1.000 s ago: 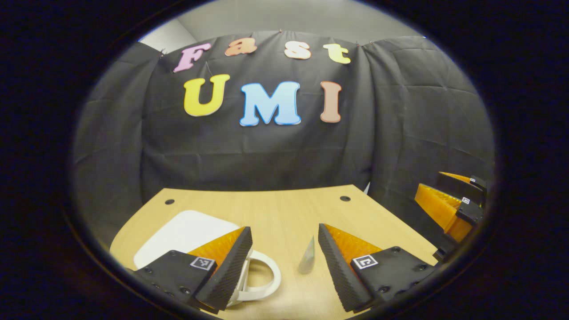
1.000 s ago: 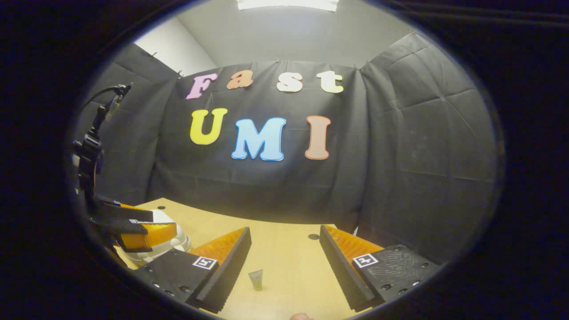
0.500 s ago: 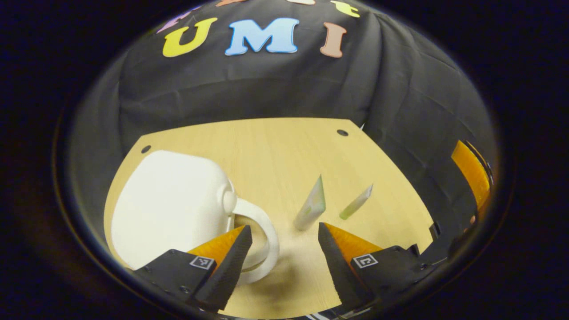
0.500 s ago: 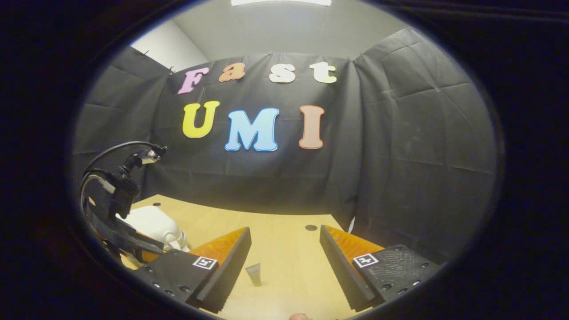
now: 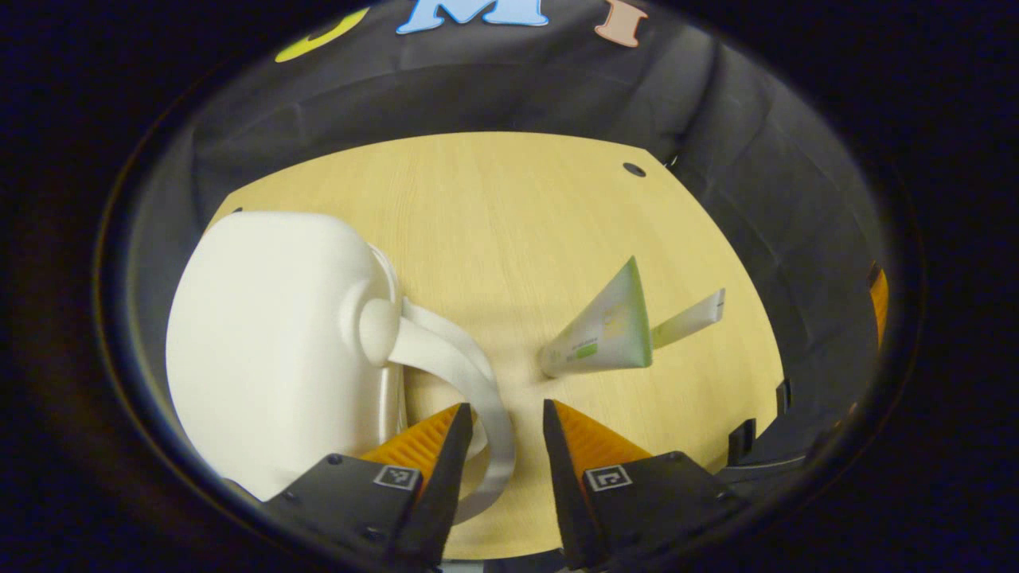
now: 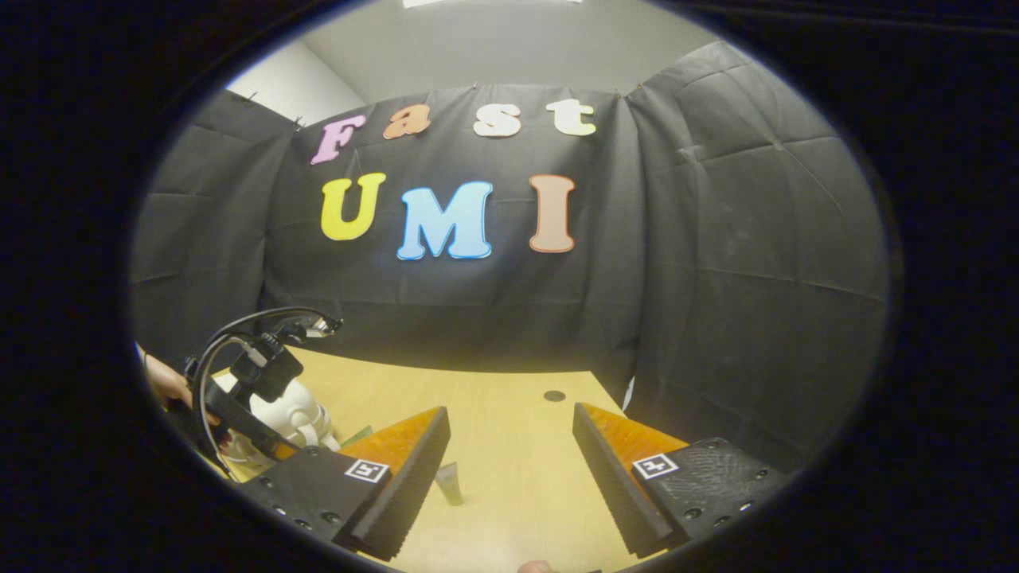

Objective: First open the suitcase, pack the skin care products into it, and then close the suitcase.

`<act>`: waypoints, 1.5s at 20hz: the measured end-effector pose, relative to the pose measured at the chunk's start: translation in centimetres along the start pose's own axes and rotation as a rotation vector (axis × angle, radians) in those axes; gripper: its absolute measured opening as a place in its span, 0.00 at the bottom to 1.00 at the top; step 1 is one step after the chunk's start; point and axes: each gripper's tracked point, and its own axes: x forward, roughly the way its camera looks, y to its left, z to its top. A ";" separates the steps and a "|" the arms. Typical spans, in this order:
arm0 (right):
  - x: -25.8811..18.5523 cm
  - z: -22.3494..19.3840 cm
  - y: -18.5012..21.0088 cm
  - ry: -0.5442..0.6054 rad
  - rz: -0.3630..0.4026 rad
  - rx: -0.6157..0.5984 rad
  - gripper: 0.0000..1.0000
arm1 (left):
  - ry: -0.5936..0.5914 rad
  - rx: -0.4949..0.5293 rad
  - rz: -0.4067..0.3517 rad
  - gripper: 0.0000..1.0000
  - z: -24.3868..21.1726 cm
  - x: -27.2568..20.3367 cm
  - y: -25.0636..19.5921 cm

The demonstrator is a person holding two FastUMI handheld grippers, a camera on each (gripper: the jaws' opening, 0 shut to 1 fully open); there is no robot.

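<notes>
Left gripper view is directed down onto the wooden table [image 5: 493, 207], where the white suitcase [image 5: 271, 334] is seen lying shut on its side, with its curved handle [image 5: 470, 398] arching out towards the left gripper [image 5: 503, 446]. The handle's band passes just beside the inner face of that gripper's left finger and partly into the narrow gap between the two fingers, which are drawn fairly near together; no pinch on the handle can be made out, and whether the finger touches it cannot be told. The suitcase's long axis runs away from the camera, with the handle on the side that faces the skin care products. Two tubes are laid on the bare table to the right of the handle and apart from the case: a broad pale green tube [image 5: 605, 334] with its cap end towards the handle, and a slimmer tube [image 5: 689, 318] just behind it. Right gripper view looks out level across the table, the right gripper [image 6: 509, 469] held well spread with nothing between its fingers, a small tube [image 6: 450, 484] lying just ahead of its left finger. The left gripper is judged plainly nearer the handle. The table is walled in closely by black cloth [image 6: 716, 239].
</notes>
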 end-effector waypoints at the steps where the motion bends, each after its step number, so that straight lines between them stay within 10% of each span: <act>1: 0.0 0.1 -0.2 0.001 0.002 0.003 0.94 | 0.013 -0.010 0.003 0.60 -0.1 0.2 0.2; 4: -0.1 0.4 -0.6 -0.009 0.020 0.003 0.94 | 0.049 -0.056 -0.012 0.25 -0.4 0.2 0.3; 8: 0.1 0.9 -0.3 -0.031 0.082 -0.029 0.95 | 0.025 -0.097 -0.045 0.17 0.8 -1.4 0.0; 17: -0.2 1.8 1.9 -0.063 0.179 -0.035 0.95 | -0.102 -0.137 -0.019 0.17 8.5 -14.6 4.3; 30: -1.6 5.4 7.6 -0.099 0.047 -0.033 0.95 | -0.316 -0.196 0.113 0.17 13.3 -28.6 29.5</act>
